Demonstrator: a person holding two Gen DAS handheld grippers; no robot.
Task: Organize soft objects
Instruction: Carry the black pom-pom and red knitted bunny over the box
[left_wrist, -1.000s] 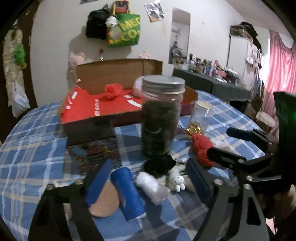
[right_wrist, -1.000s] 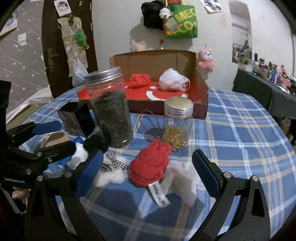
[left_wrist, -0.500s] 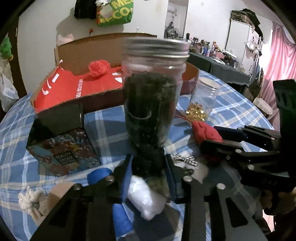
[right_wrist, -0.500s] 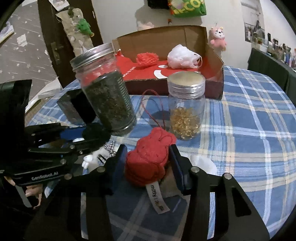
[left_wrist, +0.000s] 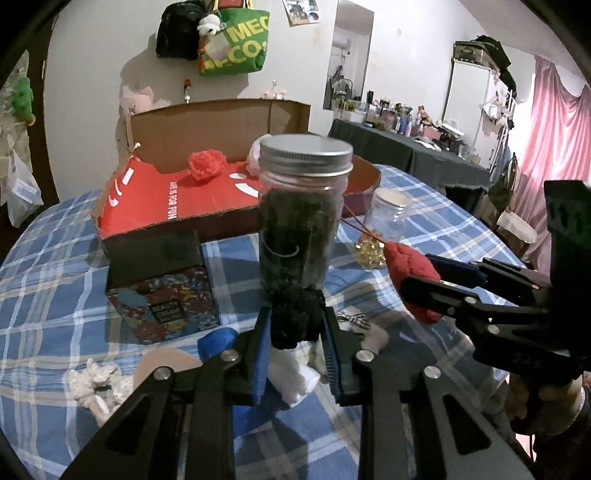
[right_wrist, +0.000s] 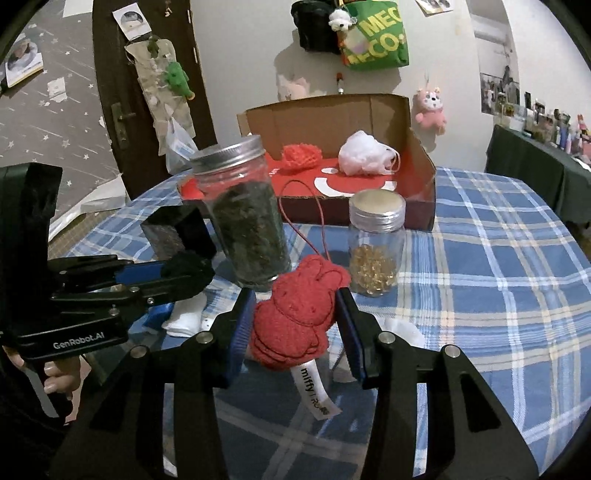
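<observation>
A black pom-pom (left_wrist: 295, 321) sits between the blue pads of my left gripper (left_wrist: 296, 311), whose jaws are still closing on it; it hangs just in front of the tall jar. My right gripper (right_wrist: 295, 295) is shut on a red rabbit plush (right_wrist: 295, 317), its white label dangling below. Each gripper shows in the other view: the right one with the red plush (left_wrist: 410, 273), the left one with the pom-pom (right_wrist: 188, 264). Behind stands an open cardboard box (right_wrist: 421, 158) with a red floor, holding a red pom-pom (left_wrist: 207, 164) and a white puff (right_wrist: 364, 153).
A tall jar of dark stuff (left_wrist: 303, 221) and a small jar of golden beads (right_wrist: 375, 251) stand between the grippers and the box. A patterned dark tin (left_wrist: 162, 291) is on the left. A white roll (left_wrist: 291, 373), blue felt roll (left_wrist: 218, 339) and rope toy (left_wrist: 92, 380) lie near.
Both grippers stood open a second ago. The left has closed on the black pom-pom and the right on the red rabbit, and both items now sit raised off the cloth.
</observation>
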